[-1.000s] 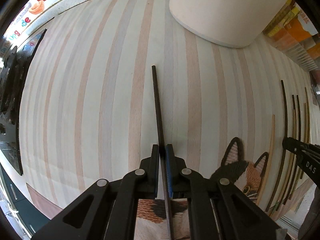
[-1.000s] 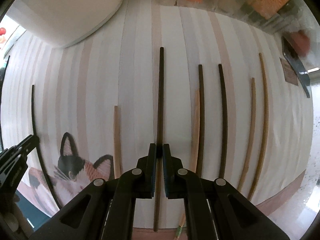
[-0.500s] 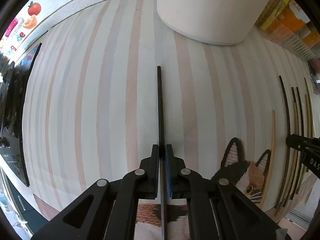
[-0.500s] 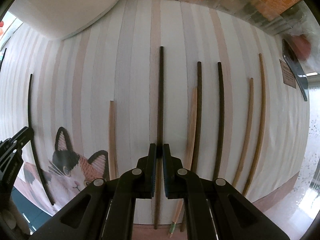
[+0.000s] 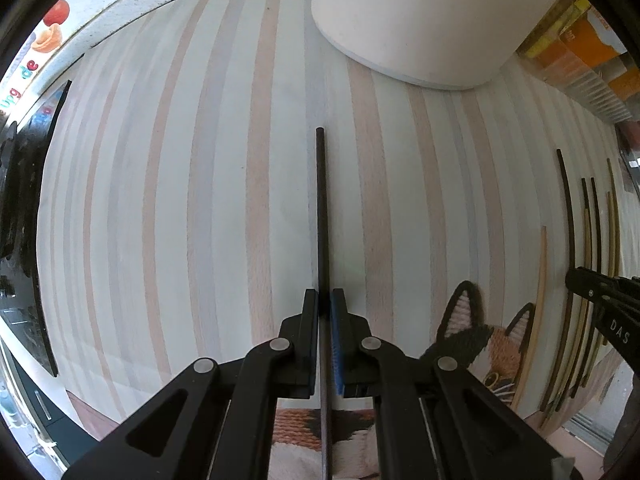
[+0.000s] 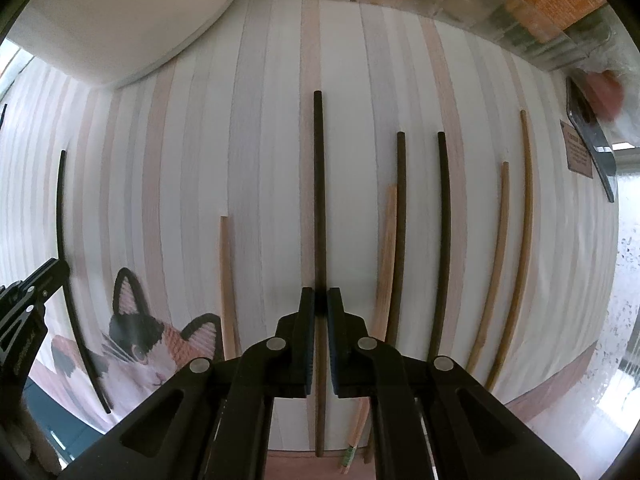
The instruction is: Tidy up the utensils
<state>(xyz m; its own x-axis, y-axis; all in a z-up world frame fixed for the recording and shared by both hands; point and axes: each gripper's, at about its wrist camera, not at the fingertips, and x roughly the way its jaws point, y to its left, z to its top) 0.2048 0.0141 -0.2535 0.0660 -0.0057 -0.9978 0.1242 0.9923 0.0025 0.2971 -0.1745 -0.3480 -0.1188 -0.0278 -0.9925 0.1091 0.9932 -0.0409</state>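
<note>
My left tool is clamped on a black stick that runs straight ahead between its pads. A second ago that stick slanted a little. Now it lines up with the stripes of the mat, and the tool has come down toward the mat, so I judge it is about to be laid there. I cannot tell if it touches yet. A white tub stands ahead and to the right of this tool. My right tool has barely shifted and is closed on a dark stick, which lies along the mat in the row. I count eight sticks, four dark and four pale. From the right tool, the black one is far left and a pale stick is nearer on the left. The held one is at centre. On the right come a pale one touching a dark one, another dark, then two pale at the far end. There are two tools and one tub.
</note>
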